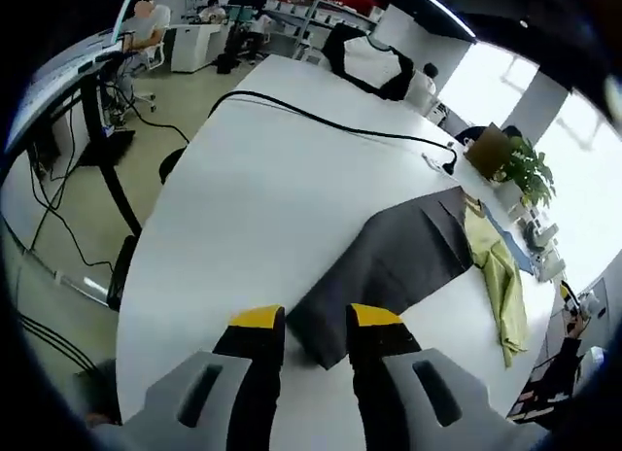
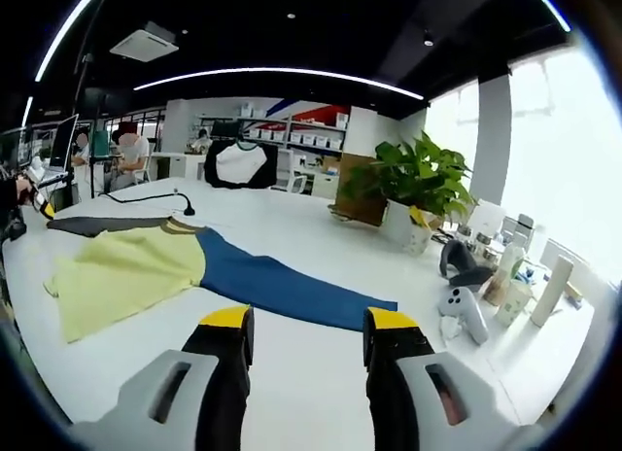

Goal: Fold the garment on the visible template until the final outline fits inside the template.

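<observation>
A three-colour garment lies flat on the white table [image 1: 253,208]. It has a yellow body [image 2: 136,261], a blue sleeve [image 2: 282,286] and a grey sleeve [image 1: 389,266]. My left gripper [image 1: 316,320] is open low over the grey sleeve's near corner, which lies between its yellow tips. The yellow body [image 1: 496,266] lies crumpled beyond that sleeve. My right gripper [image 2: 309,320] is open above bare table, just short of the blue sleeve, with nothing between its jaws. The grey sleeve [image 2: 107,225] stretches away to the left of the body.
A black cable [image 1: 321,121] crosses the table and ends in a plug [image 1: 449,164]. A potted plant [image 2: 418,179], white controllers [image 2: 462,310] and bottles [image 2: 544,286] stand along the window side. A black-and-white garment [image 2: 241,164] sits at the far end. People sit at desks behind it.
</observation>
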Demonstrator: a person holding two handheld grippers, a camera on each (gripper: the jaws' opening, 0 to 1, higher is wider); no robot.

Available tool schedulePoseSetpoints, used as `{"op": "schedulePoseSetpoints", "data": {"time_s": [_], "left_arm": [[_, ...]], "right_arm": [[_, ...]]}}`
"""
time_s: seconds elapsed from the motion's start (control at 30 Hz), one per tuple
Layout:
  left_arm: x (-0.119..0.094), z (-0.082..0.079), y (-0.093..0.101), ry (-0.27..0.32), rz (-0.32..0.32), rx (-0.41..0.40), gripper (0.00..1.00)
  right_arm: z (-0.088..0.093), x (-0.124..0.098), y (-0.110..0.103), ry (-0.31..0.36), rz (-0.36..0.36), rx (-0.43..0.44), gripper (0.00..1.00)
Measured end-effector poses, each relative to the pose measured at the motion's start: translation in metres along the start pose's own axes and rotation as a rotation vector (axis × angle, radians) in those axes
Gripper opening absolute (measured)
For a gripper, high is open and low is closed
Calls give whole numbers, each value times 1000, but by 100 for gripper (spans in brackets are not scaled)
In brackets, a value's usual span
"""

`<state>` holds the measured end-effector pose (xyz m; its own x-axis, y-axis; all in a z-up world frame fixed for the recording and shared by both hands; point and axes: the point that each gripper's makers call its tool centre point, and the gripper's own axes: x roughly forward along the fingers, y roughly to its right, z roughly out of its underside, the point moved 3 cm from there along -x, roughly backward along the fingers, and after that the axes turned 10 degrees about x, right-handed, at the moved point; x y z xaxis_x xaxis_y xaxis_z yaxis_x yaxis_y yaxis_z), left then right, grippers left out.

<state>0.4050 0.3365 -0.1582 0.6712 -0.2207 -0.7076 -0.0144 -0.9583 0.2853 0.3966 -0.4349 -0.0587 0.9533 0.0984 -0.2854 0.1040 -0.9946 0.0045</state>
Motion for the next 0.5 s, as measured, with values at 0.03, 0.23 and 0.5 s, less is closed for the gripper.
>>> {"op": "schedulePoseSetpoints", "data": {"time_s": [0.03,0.23,0.5], "left_arm": [[1,2,4,0,-1,-5,27],[0,10,11,-12,20,-47,24],[-1,5,25,32,99,-124,12]], "right_arm": [[-2,-1,0,9,4,-3,45],[-5,-5,0,31,12,0,45],[-3,-7,2,31,21,7,45]]}}
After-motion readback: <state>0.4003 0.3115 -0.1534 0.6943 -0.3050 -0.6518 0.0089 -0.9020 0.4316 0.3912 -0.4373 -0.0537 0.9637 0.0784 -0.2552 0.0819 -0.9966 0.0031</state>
